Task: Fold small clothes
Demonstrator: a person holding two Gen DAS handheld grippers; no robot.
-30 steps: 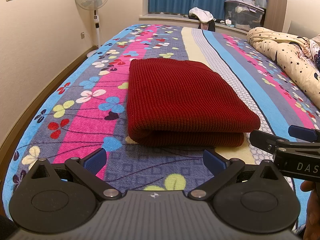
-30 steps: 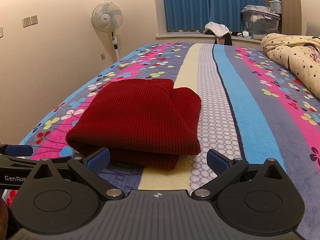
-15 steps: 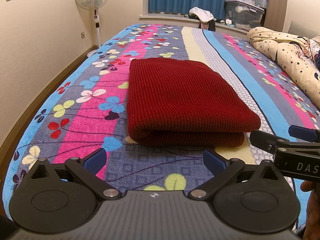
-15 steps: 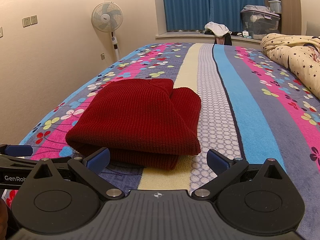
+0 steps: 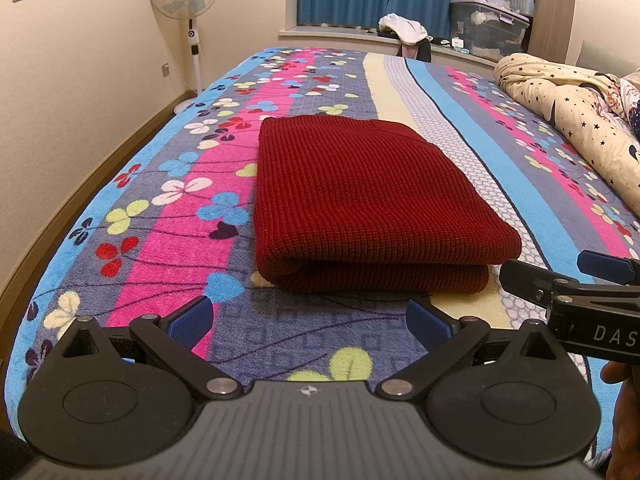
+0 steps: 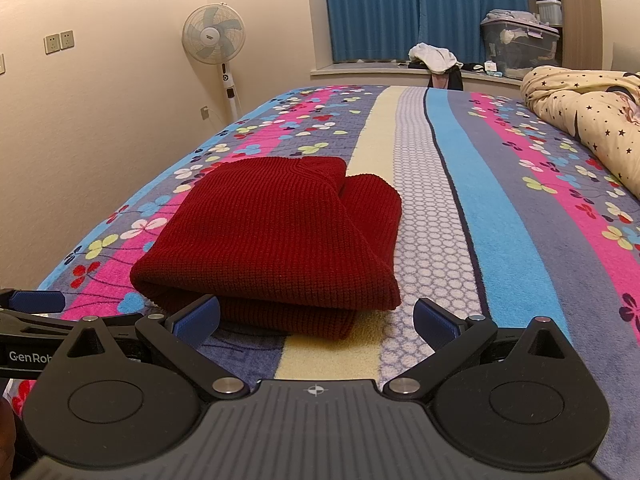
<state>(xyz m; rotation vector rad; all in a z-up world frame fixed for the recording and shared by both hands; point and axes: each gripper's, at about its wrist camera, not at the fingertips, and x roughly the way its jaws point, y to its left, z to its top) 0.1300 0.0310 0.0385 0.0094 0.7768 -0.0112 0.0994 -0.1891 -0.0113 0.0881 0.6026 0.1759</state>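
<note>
Here the red sweater (image 5: 360,204) lies folded on the bed (image 5: 500,184), soft, thick and floppy, best pinched at its near corners, while both grippers, left (image 5: 308,316) and right (image 6: 316,318), wait open, holding nothing.

The underside of the folded red sweater (image 5: 360,204) is hidden against the bed (image 5: 500,168). In the left wrist view, the right gripper (image 5: 568,272) beside the sweater is cut off by the frame edge. The contents of the storage bin (image 6: 520,46) beyond the bed are too blurred to be identified.

coarse ribbed knit red sweater (image 5: 360,204), fuzzy fleece bedspread (image 5: 168,216), matt black plastic hand-held gripper (image 5: 308,320) with ribbed blue pads (image 5: 188,322)
</note>
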